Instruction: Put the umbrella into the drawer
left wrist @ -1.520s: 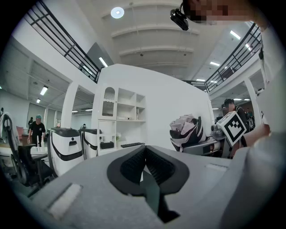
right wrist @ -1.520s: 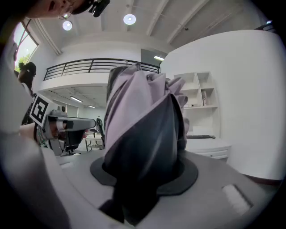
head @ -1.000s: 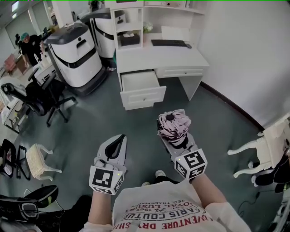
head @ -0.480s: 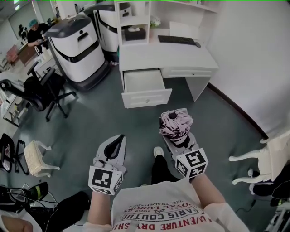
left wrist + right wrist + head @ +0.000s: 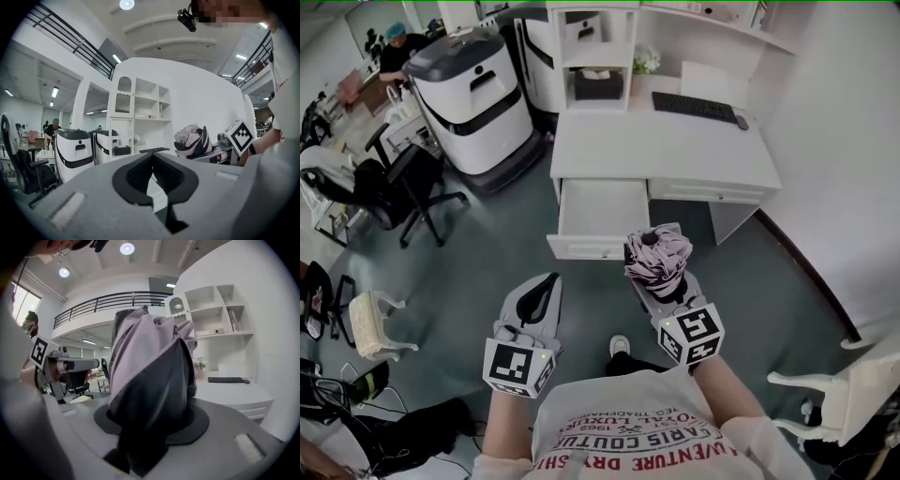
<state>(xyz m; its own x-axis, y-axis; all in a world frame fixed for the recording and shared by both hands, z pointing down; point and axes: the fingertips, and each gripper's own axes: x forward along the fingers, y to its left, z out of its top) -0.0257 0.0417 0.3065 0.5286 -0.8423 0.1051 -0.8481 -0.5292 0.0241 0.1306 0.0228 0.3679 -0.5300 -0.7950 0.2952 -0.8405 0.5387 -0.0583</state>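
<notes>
- Desk (image 5: pixel 675 155): white, straight ahead of both sets of fingers, w/ a shelf unit at its back.
- Drawer (image 5: pixel 592 214): pulled out of the desk's left part. It sits ahead of your fingers, btwn the 2 grippers, just beyond the umbrella's top in head view.
- Umbrella (image 5: pixel 658 255): folded, pink-grey w/ dark folds, sticking out past your right fingertips. Not in the drawer yet.
- Right gripper (image 5: pixel 662 283): fingers held apart by the umbrella, pads clamped on both its sides.
- Left gripper (image 5: pixel 547 283): fingertips together, nothing btwn them, well left of the umbrella.
- Keyboard (image 5: pixel 694 106): black, far ahead of the right fingers, on the desk top.
- Writing: your shirt print reads upside down in head view, partly legible: "COUTUR", "VENTURE DRY". Marker cubes carry only black-white squares.
- Views: the open drawer is clear in head view only. Left gripper view shows the umbrella to the right of its fingers. In right gripper view the umbrella fills the space btwn the fingers, and the left gripper sits off to the left.
</notes>
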